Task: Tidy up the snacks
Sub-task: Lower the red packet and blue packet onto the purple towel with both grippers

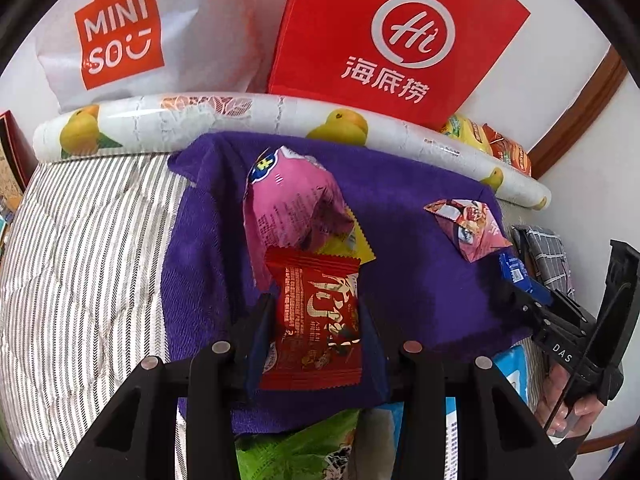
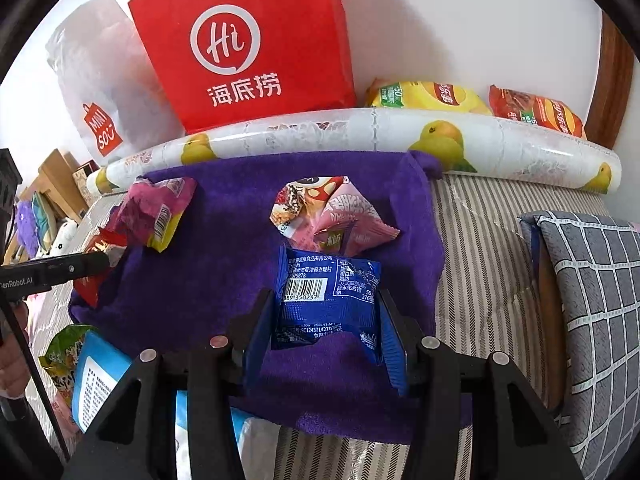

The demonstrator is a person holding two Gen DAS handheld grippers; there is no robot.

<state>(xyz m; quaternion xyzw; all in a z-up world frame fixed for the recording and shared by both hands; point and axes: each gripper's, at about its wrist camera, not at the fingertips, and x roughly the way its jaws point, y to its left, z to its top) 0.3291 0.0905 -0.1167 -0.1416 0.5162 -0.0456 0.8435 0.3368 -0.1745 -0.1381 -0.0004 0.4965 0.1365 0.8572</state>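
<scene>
My left gripper (image 1: 315, 305) is shut on a red snack packet (image 1: 316, 332), held low over a purple towel (image 1: 420, 280). Just beyond it a pink packet (image 1: 292, 208) lies on top of a yellow one (image 1: 354, 246). A folded pink and orange packet (image 1: 468, 228) lies further right. My right gripper (image 2: 325, 297) is shut on a blue packet (image 2: 326, 312) with its barcode up, above the same towel (image 2: 224, 260). Two pink packets (image 2: 332, 216) lie just ahead of it. The left gripper (image 2: 100, 258) with its red packet (image 2: 90, 284) shows at the left edge.
A red paper bag (image 1: 400, 40) and a white Miniso bag (image 1: 120, 32) stand behind a rolled fruit-print sheet (image 1: 240, 110). Yellow (image 2: 432, 96) and orange (image 2: 536, 110) chip bags lie behind the roll. A grey checked cushion (image 2: 592, 300) is right; green (image 2: 64, 352) and blue-white (image 2: 100, 380) packets lie near left.
</scene>
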